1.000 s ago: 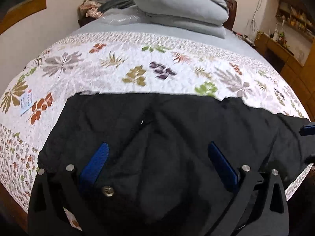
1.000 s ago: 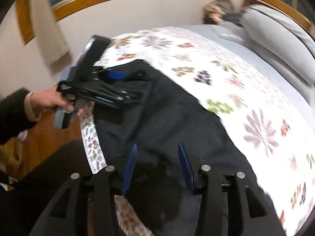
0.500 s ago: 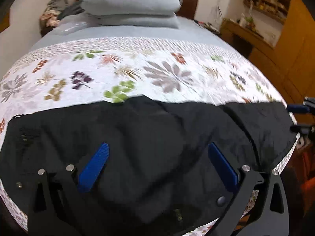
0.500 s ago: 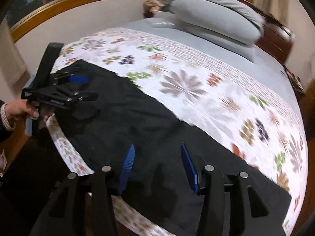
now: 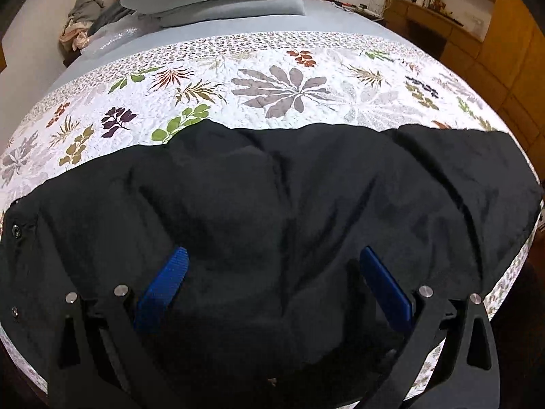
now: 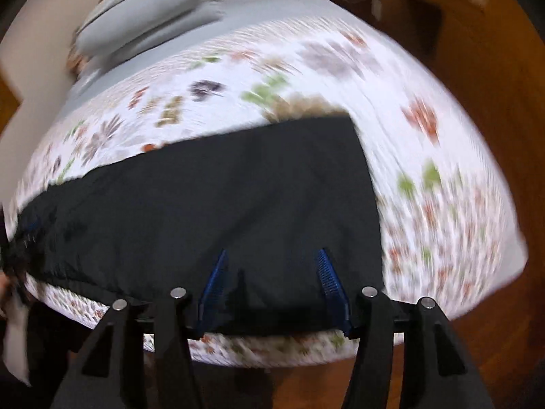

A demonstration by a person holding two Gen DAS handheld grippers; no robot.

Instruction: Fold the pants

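**Inspector:** Lying across the lower half of both frames, the pants (image 5: 272, 204) are spreading flat along the near edge of the quilt (image 5: 272, 68), waistband at the far left of the left-wrist frame, leg ends at the right.

**Clerk:** And the tools?

**Inspector:** The left gripper (image 5: 272, 283) is hovering with its jaws wide apart, nothing between them but cloth lying below. The right gripper (image 6: 272, 286) is widening its jaws over the hem at lower centre of its frame; no cloth is being pinched. That frame is badly blurred.

**Clerk:** Risks?

**Inspector:** Several, in my judgement. The pants are sitting close to the bed's edge, so a careless tug is likely to drag them off. Creases are showing mid-leg; folding over them is risking a lumpy result. Either gripper may also be catching the quilt along with the cloth.
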